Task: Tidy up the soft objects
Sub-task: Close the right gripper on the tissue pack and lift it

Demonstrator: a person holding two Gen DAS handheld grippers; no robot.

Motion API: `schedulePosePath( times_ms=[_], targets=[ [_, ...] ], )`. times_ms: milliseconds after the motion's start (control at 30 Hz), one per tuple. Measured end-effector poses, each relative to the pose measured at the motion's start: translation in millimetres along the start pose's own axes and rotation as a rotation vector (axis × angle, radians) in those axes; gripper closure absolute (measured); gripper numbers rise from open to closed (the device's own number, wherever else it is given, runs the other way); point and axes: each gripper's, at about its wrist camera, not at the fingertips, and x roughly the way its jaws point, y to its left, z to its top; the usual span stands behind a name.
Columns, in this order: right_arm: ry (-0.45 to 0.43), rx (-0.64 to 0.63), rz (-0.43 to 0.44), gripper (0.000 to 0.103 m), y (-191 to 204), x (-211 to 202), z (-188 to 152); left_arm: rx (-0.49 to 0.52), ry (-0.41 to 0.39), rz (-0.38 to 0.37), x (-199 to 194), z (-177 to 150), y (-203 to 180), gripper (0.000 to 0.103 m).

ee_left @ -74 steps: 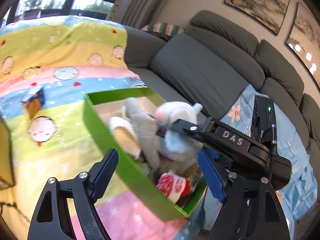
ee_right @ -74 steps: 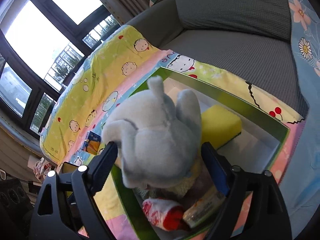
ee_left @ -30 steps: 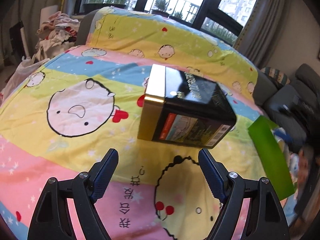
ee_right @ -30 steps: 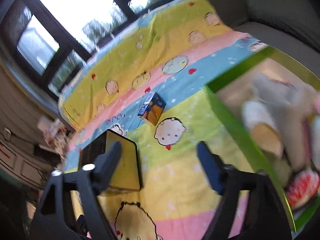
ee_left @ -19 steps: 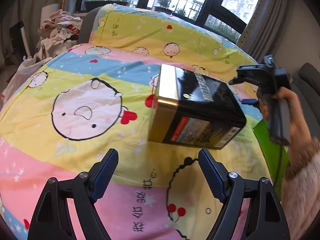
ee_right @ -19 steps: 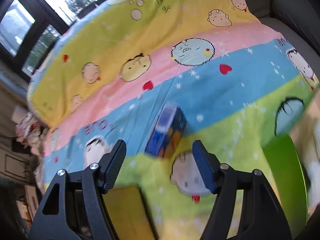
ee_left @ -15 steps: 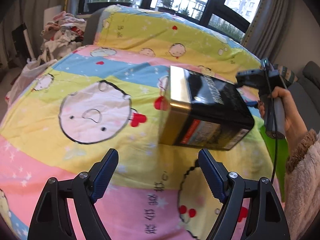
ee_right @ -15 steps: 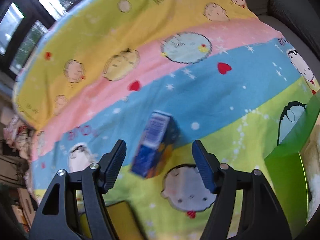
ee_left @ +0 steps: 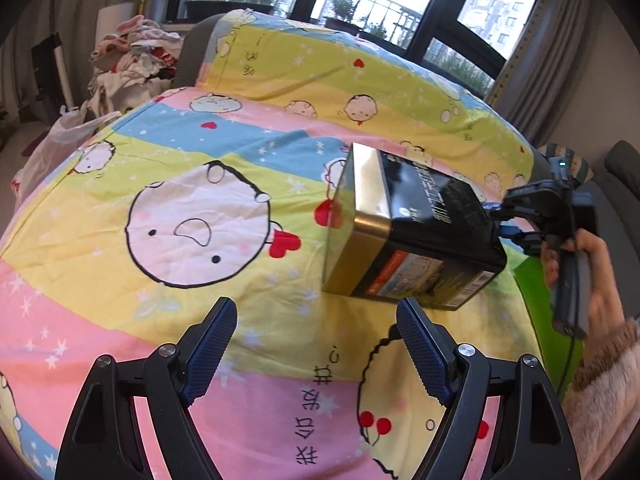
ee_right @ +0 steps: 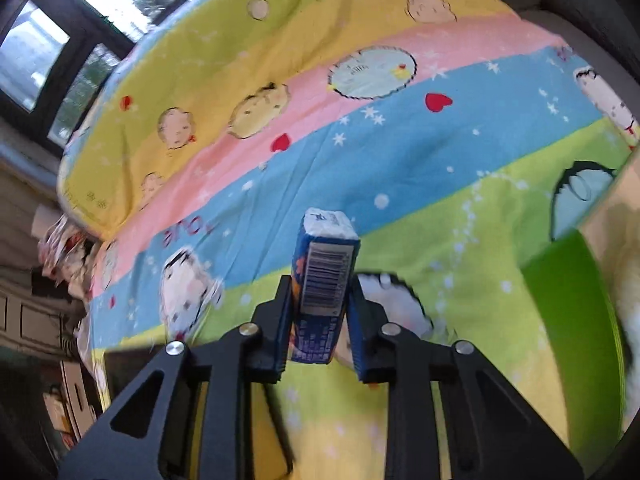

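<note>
Now one small blue carton (ee_right: 324, 280) clamped in right claw (ee_right: 318, 316), left claw (ee_left: 316, 344) apart, one black-and-gold tin (ee_left: 408, 240).

Small blue carton (ee_right: 325, 280), claw-pinched, upright

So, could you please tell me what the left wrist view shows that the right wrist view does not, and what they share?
Only the left wrist view shows the black and gold tin clearly, the clothes pile, the open left tool and the hand holding the right tool. Only the right wrist view shows the small blue carton, on which the right tool has just been closing. Both show the cartoon blanket and green box.
</note>
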Motion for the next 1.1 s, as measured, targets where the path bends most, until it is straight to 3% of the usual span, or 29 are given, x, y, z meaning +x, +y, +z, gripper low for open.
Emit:
schedulePosePath(
  times_ms=[100, 233, 333, 467, 633, 800, 933, 1067, 1100],
  targets=[
    [-0.024, -0.015, 0.067, 0.079, -5.9, -33.0, -28.3, -0.001, 0.005, 0.006, 0.6, -0.8, -1.2, 0.021],
    [-0.034, 0.022, 0.218, 0.079, -26.2, -71.3, -85.4, 0.009, 0.026, 0.001, 2.1, -3.1, -5.0, 0.021],
    [-0.036, -0.030, 0.183, 0.078, -25.7, -84.5, -130.4, 0.017, 0.033, -0.015, 0.6, -5.6, -8.5, 0.021],
    [0.073, -0.027, 0.308, 0.078, -25.0, -75.0, -178.8, 0.059, 0.030, -0.031, -2.7, -9.0, -16.8, 0.021],
    [0.217, -0.138, 0.436, 0.077, 6.8, -47.6, -206.5, 0.066, 0.044, -0.072, -4.3, -11.9, -22.1, 0.021],
    [0.240, -0.148, 0.374, 0.070, 8.9, -27.8, -207.6, 0.062, 0.083, -0.115, -0.1, -16.5, -26.2, 0.021],
    [0.138, -0.170, 0.196, 0.049, 2.3, -35.8, -201.4, 0.047, 0.145, -0.175, 7.7, -22.3, -32.5, 0.021],
    [0.083, -0.145, 0.228, 0.047, -1.7, -47.4, -195.7, 0.106, 0.203, -0.235, 12.4, -32.8, -53.1, 0.021],
    [0.078, -0.140, 0.242, 0.047, -1.5, -46.2, -194.5, 0.124, 0.214, -0.244, 12.8, -35.3, -57.3, 0.027]
  ],
)
